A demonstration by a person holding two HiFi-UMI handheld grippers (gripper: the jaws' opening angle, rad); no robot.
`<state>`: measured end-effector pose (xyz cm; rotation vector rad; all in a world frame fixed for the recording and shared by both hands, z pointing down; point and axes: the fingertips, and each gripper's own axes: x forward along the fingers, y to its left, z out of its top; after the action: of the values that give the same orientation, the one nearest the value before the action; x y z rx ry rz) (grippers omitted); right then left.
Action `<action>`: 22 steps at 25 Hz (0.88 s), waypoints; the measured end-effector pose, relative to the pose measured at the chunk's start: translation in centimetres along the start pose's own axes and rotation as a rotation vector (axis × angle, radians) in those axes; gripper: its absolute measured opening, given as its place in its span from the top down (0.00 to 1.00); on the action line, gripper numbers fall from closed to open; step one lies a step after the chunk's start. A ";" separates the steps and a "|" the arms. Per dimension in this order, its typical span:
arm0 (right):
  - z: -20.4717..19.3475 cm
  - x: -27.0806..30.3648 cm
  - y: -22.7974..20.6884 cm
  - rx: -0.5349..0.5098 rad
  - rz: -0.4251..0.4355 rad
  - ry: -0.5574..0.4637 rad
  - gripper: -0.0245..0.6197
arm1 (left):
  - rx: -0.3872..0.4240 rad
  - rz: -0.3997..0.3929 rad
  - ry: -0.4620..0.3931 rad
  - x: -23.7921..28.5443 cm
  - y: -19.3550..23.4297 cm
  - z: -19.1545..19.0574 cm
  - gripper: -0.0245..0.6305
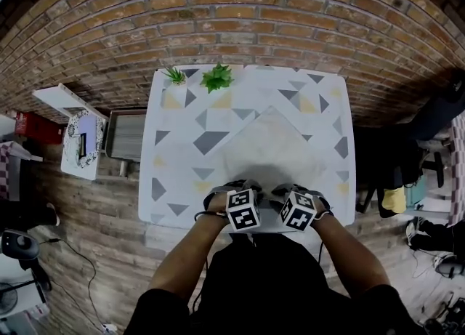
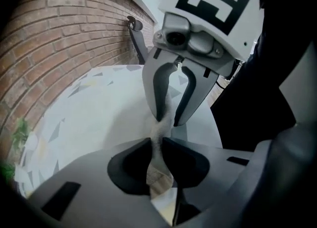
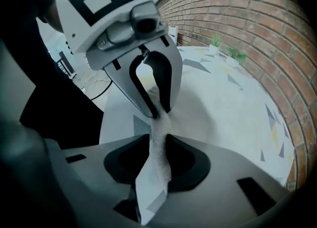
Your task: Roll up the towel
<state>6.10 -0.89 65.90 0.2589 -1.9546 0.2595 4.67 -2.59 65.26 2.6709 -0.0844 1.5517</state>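
A pale towel [image 1: 270, 141] lies spread as a diamond on the patterned table [image 1: 178, 119]. Its near corner is lifted at the table's front edge, where both grippers meet. My left gripper [image 1: 240, 187] and right gripper [image 1: 288, 190] point steeply down, side by side. In the left gripper view my left gripper [image 2: 157, 149] is shut on a strip of towel [image 2: 159, 172], and the right gripper [image 2: 168, 119] ahead pinches the same fold. In the right gripper view my right gripper [image 3: 158, 148] is shut on the towel [image 3: 153, 182], with the left gripper [image 3: 158, 113] clamped just beyond.
Two small potted plants [image 1: 174, 75] [image 1: 216, 77] stand at the table's far edge against the brick wall [image 1: 240, 14]. A grey crate [image 1: 127, 135] and a white shelf [image 1: 81, 143] sit left of the table. Dark furniture [image 1: 436, 119] stands to the right.
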 end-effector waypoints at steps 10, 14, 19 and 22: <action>0.3 0.3 -1.1 0.001 0.060 0.013 0.85 | 0.202 0.071 0.081 -0.1 -0.8 0.3 0.75; 0.5 0.1 -1.3 0.020 0.110 0.011 0.85 | 0.146 0.049 0.085 0.5 -0.3 0.0 0.75; 0.3 -0.3 -0.6 0.062 0.185 0.012 0.88 | 0.081 -0.049 0.078 0.3 -1.2 -0.2 0.87; 0.3 -0.5 -0.3 0.082 0.210 0.008 0.88 | 0.035 -0.084 0.058 0.0 -1.5 -0.1 0.89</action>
<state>6.15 -1.26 65.36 0.1049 -1.9667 0.4781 4.72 -1.05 65.30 2.6153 0.0571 1.6184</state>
